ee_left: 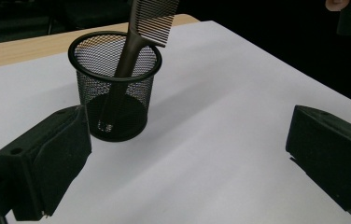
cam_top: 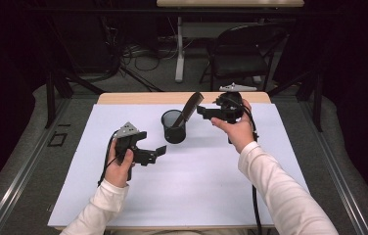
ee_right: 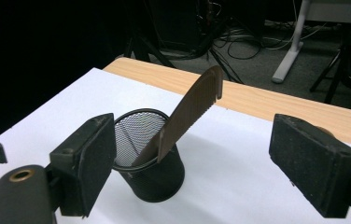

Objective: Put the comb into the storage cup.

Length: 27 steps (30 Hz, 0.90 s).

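A black mesh cup [cam_top: 173, 126] stands on the white sheet at the table's middle back. A dark comb [cam_top: 190, 108] rests in it handle down, its toothed end leaning up and to the right. My right gripper [cam_top: 202, 111] hovers just right of the comb's top and is open. In the right gripper view the comb [ee_right: 190, 109] and cup [ee_right: 157, 172] lie ahead of the wide jaws of that gripper [ee_right: 192, 140], touching neither pad. My left gripper [cam_top: 158, 151] sits low in front of the cup on its left, open and empty. Its own view shows cup [ee_left: 115, 88] and comb [ee_left: 150, 21] beyond the left gripper [ee_left: 190, 140].
The white sheet [cam_top: 196, 181] covers most of a wooden table [cam_top: 138, 98], whose far edge shows bare wood. Behind the table stand a black folding chair [cam_top: 243, 54] and a white table leg [cam_top: 179, 49], with cables on the floor.
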### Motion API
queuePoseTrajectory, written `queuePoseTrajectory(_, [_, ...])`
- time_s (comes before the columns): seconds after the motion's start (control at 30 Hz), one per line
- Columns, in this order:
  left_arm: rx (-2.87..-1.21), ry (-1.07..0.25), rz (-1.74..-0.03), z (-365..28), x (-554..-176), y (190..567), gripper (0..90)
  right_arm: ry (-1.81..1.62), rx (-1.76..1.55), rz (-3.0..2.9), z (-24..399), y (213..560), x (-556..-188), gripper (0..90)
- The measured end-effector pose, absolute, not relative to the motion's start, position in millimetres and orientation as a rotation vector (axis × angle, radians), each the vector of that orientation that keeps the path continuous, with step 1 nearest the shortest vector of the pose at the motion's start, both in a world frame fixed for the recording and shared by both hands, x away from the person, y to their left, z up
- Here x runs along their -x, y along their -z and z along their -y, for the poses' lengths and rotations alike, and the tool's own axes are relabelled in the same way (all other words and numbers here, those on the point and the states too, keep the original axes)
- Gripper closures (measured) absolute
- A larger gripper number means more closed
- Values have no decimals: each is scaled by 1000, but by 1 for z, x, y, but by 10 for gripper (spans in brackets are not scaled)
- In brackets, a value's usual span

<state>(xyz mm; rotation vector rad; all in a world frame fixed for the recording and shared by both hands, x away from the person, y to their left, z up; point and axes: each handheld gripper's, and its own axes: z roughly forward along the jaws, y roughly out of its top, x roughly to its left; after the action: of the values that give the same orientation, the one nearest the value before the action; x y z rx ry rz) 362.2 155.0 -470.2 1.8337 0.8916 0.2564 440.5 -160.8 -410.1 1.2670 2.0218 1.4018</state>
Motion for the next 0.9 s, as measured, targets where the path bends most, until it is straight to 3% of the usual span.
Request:
queuePoseTrajectory(0.33, [-1828, -257, -891, -156, -362, 469, 5, -1369, -1226, -2032, 159, 407, -434, 0])
queuePoseTrajectory(0.9, [-1824, -261, -884, -160, -362, 465, 5, -1359, -1156, -2038, 162, 404, -419, 0])
